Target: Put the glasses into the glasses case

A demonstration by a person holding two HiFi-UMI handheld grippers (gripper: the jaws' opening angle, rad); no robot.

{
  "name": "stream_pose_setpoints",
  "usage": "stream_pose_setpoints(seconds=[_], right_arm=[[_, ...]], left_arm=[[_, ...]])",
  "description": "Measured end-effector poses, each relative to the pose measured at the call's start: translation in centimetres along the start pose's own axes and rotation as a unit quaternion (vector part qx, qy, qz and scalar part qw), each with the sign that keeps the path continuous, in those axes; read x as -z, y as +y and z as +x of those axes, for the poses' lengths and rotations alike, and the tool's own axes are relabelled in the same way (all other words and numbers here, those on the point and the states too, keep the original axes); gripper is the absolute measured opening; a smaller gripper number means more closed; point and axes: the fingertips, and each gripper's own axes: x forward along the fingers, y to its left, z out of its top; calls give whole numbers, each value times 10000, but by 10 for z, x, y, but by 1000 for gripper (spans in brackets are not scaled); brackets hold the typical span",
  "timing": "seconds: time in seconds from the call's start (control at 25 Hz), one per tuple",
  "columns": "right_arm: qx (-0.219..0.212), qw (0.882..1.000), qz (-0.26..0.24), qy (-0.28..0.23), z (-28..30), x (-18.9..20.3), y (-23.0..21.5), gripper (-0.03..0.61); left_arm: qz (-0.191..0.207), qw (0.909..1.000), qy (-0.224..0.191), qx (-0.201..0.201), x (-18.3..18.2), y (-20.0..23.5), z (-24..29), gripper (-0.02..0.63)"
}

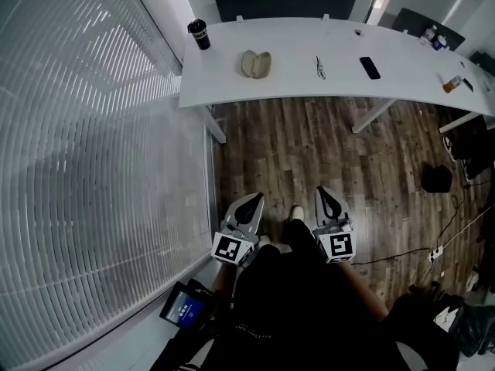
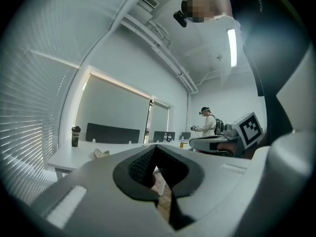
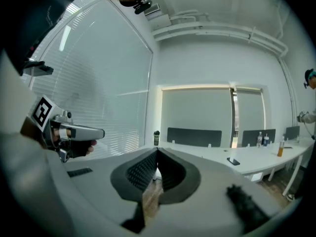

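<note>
While the person [image 1: 309,315] stood on the wood floor [image 1: 309,149], the left gripper [image 1: 254,198] and right gripper [image 1: 325,191] had their jaws together, empty. Well ahead, a white table [image 1: 294,85] bore the open case [image 1: 257,63], the glasses [image 1: 319,67] apart to its right, then a phone [image 1: 370,68]; blinds [image 1: 93,168] covered the left wall.

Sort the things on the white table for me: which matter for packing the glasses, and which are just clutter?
For the job:
glasses
glasses case, apparently lying open

Just lying about:
black tumbler
phone
orange bottle
</note>
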Motion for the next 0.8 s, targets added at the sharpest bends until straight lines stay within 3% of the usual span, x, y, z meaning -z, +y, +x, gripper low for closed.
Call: stream_pose_setpoints(seconds=[0.28, 0.56, 0.68, 0.8], right_arm=[[-2, 9997, 185, -187, 17, 3, -49, 8], [13, 9989, 381, -255, 39, 11, -103, 8], [-53, 9988, 398, -266, 44, 13, -122, 8], [-133, 9989, 360, -255, 50, 16, -140, 8]], left_arm=[[182, 9997, 159, -17, 1, -11, 51, 7], [302, 9987, 230, -326, -5, -10, 106, 7], [420, 9982, 131, -417, -2, -8, 123, 8], [265, 9978, 1, -607, -4, -8, 138, 8]])
